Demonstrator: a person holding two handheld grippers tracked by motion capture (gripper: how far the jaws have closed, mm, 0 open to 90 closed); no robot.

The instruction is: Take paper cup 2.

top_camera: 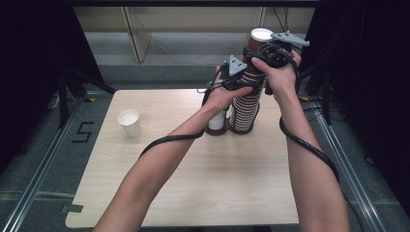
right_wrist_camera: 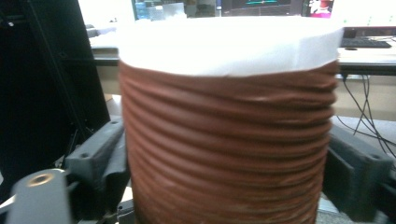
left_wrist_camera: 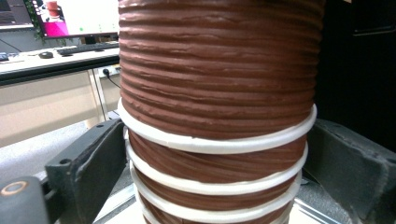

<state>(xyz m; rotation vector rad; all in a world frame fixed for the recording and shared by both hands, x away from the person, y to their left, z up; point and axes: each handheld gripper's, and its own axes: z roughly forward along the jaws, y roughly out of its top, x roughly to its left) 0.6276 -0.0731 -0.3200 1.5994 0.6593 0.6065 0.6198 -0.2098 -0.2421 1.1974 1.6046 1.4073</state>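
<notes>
Two tools are at work on one tall stack of brown ribbed paper cups with white rims (top_camera: 244, 104), which stands upright toward the far side of the pale wooden counter (top_camera: 193, 193). From the high view, my left tool (top_camera: 235, 82) sits at the upper middle of the stack and my right tool (top_camera: 270, 57) is higher, at the top cup (top_camera: 257, 41). A short cup (top_camera: 216, 121) stands just beside the stack's foot, and a lone white paper cup (top_camera: 130, 122) stands well apart at the left.

My left gripper view shows the black jaws either side of the stack (left_wrist_camera: 219, 102), pressed against the nested rims, pinching the stack.

My right gripper view shows the jaws flanking the top cup (right_wrist_camera: 229, 130), whose white rim faces up; they look closed against its ribbed wall, pinching it.

I judge the step to be pulling the top cup free. To do it well, I'd keep the left grip firm and lift straight along the stack's vertical long axis, without squeezing hard enough to crush the wall or tilting the column.
</notes>
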